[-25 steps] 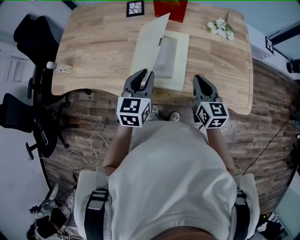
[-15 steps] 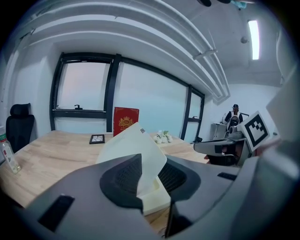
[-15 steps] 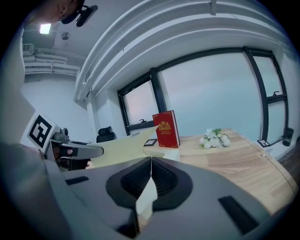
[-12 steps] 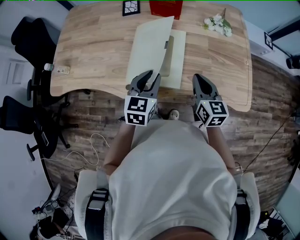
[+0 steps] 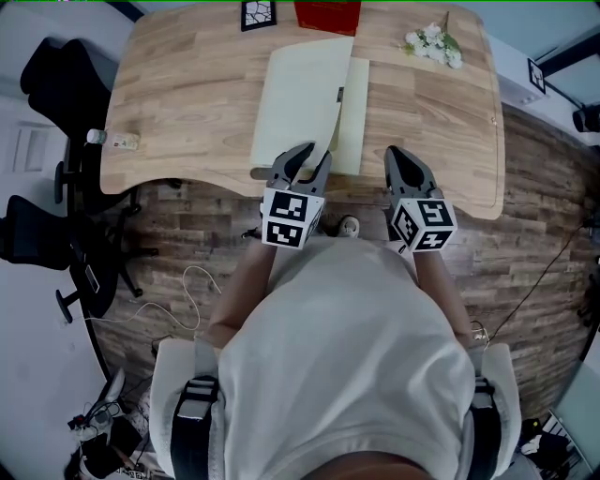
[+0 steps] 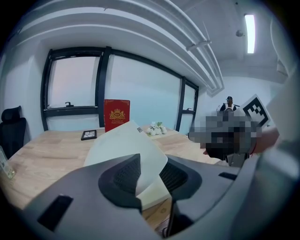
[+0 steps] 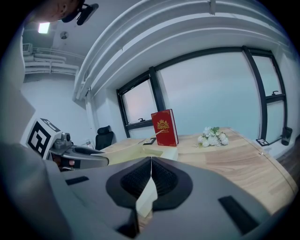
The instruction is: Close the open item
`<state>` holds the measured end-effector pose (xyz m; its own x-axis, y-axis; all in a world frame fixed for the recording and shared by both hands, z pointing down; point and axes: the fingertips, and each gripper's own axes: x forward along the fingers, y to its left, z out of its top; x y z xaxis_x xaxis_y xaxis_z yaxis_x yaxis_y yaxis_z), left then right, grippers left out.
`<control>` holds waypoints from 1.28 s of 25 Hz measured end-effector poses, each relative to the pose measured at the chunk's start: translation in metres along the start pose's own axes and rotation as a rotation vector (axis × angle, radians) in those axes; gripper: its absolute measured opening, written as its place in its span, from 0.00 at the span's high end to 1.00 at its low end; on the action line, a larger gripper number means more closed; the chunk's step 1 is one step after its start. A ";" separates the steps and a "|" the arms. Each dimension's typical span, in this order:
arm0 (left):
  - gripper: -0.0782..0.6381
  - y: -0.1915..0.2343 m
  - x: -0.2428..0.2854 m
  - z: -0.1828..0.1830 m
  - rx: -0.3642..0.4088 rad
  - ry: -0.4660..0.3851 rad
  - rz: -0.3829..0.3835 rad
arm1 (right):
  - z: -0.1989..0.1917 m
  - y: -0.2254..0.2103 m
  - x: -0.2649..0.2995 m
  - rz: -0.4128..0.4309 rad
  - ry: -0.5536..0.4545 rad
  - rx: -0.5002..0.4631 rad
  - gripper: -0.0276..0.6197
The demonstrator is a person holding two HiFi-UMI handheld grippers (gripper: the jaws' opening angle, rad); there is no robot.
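The open item is a flat cream box on the wooden table. Its lid (image 5: pixel 295 108) leans low over the base, of which a strip (image 5: pixel 357 112) shows at the right. My left gripper (image 5: pixel 306 161) is at the lid's near edge. Its jaws have just been opening, and in the left gripper view the lid (image 6: pixel 124 143) runs between the fingers of this gripper (image 6: pixel 150 176) with a gap at the right pad. My right gripper (image 5: pixel 405 167) hovers at the table's near edge, to the right of the box. In its own view this gripper (image 7: pixel 151 176) is shut and holds nothing.
A red book (image 5: pixel 327 16) stands at the table's far edge beside a small framed picture (image 5: pixel 258 14). White flowers (image 5: pixel 431 44) lie far right. A small bottle (image 5: pixel 98 137) sits at the left edge, and black office chairs (image 5: pixel 56 66) stand left of the table.
The lid has swung down from a steep tilt to nearly flat over the base. My left gripper moved right and lower with it, and its jaws parted. The right gripper stayed put.
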<state>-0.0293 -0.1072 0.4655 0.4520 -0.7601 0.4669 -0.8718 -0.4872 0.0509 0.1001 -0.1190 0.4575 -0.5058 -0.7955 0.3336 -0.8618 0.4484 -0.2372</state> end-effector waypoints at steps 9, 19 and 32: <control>0.70 -0.014 0.013 -0.015 0.053 0.046 -0.041 | 0.001 -0.004 -0.003 -0.016 -0.004 0.002 0.93; 0.65 -0.025 0.020 -0.024 0.090 0.074 -0.069 | -0.002 -0.009 -0.008 -0.031 -0.001 0.004 0.93; 0.60 -0.035 0.028 -0.033 0.099 0.097 -0.118 | -0.004 -0.016 -0.013 -0.054 0.003 0.008 0.93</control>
<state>0.0079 -0.0971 0.5057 0.5255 -0.6524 0.5460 -0.7887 -0.6142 0.0252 0.1208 -0.1142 0.4612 -0.4586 -0.8173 0.3490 -0.8875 0.4015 -0.2260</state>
